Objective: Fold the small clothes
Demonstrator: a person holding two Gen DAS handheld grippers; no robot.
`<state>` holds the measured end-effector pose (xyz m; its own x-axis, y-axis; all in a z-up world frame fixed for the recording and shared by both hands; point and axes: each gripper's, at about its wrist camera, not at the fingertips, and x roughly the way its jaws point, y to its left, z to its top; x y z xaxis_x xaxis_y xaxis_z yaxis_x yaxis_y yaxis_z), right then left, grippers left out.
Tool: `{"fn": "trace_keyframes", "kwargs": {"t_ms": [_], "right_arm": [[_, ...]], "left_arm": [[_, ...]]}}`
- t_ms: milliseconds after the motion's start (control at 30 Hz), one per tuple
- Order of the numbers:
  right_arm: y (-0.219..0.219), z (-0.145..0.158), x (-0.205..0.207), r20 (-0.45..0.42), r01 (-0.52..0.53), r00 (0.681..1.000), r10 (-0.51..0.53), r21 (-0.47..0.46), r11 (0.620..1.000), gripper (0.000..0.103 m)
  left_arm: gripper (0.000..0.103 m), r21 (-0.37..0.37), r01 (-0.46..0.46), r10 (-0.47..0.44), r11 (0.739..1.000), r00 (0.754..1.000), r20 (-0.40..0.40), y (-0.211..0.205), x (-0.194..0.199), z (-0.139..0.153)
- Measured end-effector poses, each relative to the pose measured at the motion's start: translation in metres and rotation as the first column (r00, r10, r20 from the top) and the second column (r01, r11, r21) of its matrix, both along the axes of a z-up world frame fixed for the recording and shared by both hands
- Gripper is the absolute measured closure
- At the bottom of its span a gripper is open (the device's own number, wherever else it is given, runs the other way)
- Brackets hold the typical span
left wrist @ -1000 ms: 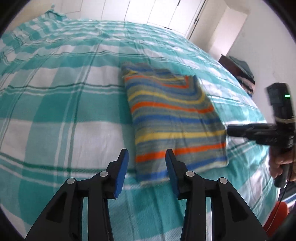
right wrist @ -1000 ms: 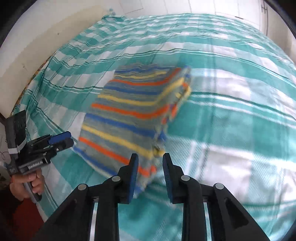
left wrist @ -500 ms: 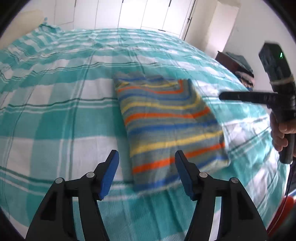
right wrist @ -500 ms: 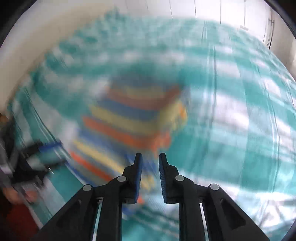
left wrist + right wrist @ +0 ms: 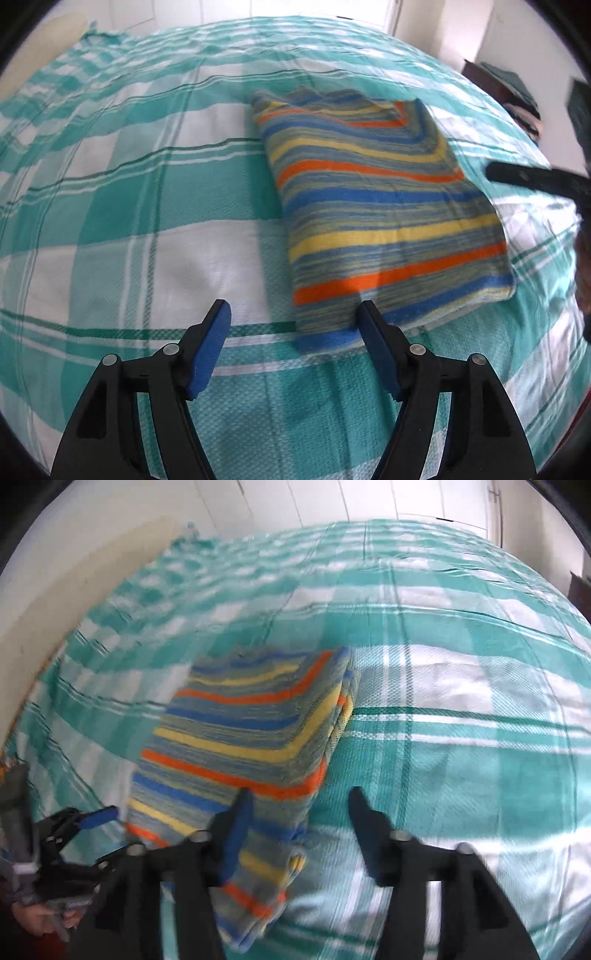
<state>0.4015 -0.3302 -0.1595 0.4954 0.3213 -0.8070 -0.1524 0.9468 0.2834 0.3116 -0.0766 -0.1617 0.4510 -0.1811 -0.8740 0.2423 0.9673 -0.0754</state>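
A folded garment [image 5: 384, 221] striped in blue, yellow, orange and grey lies flat on the bed. In the left wrist view my left gripper [image 5: 293, 317] hovers at its near left corner. The jaws are opening, and the right pad overlaps the garment's near edge without pinching it. My right gripper [image 5: 300, 797] hangs over the near right edge of the garment [image 5: 243, 738]. Its jaws are also opening, and nothing is pressed between the pads. A black finger [image 5: 532, 179] of the right gripper shows blurred at the right. The left gripper [image 5: 107, 834] shows at the lower left, held by a hand [image 5: 40, 919].
The bed cover [image 5: 129, 206] is a teal and white check with shallow wrinkles. A pale wall [image 5: 74, 572] runs along the bed's left side, and white cupboard doors stand behind it. A dark shelf with stacked clothes [image 5: 517, 96] stands past the right edge.
Both grippers' jaws have spread wider; the right one narrowed first, then opened. Both views have drawn closer to the garment, which lies where it was.
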Motion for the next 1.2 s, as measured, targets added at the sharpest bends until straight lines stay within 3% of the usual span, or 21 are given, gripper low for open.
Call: {"fn": "trace_keyframes", "kwargs": {"t_ms": [267, 567, 700, 800, 833, 967, 1133, 1200], "right_arm": [[-0.01, 0.0, -0.025, -0.019, 0.021, 1.0, -0.021, 0.019, 1.0, 0.047], [-0.011, -0.008, -0.026, -0.025, 0.021, 0.999, -0.02, 0.021, 1.0, 0.047], [-0.015, -0.009, -0.025, -0.023, 0.024, 0.999, -0.023, 0.027, 0.999, 0.038], [-0.027, -0.008, -0.016, -0.019, 0.037, 0.999, -0.036, 0.089, 0.995, 0.031], [-0.031, -0.008, -0.012, -0.016, 0.046, 0.999, -0.045, 0.112, 0.993, 0.031], [-0.053, -0.023, 0.024, -0.059, 0.095, 0.995, -0.082, 0.28, 0.955, 0.025], [-0.048, -0.071, 0.076, -0.168, 0.125, 0.985, -0.047, 0.493, 0.861, 0.027], [-0.034, -0.08, 0.093, -0.164, 0.089, 0.986, 0.002, 0.55, 0.831, 0.037]], "left_arm": [[0.03, 0.037, -0.012, 0.011, 0.999, 1.0, 0.02, -0.002, -0.003, 0.009], [0.03, 0.065, -0.015, 0.014, 0.998, 1.0, 0.019, -0.005, 0.005, 0.009], [0.029, 0.049, -0.025, 0.024, 0.998, 1.0, 0.019, -0.001, 0.007, 0.01], [0.02, -0.096, -0.065, 0.067, 0.993, 0.998, 0.013, 0.02, 0.01, 0.012], [0.018, -0.18, -0.088, 0.09, 0.98, 0.996, -0.002, 0.031, 0.012, 0.009], [0.019, -0.343, -0.096, 0.063, 0.934, 0.992, -0.107, 0.039, 0.027, -0.013], [0.022, -0.416, 0.028, -0.068, 0.909, 0.994, -0.08, 0.012, 0.033, -0.024], [0.024, -0.471, 0.05, -0.11, 0.881, 0.989, -0.102, 0.004, 0.04, -0.03]]}}
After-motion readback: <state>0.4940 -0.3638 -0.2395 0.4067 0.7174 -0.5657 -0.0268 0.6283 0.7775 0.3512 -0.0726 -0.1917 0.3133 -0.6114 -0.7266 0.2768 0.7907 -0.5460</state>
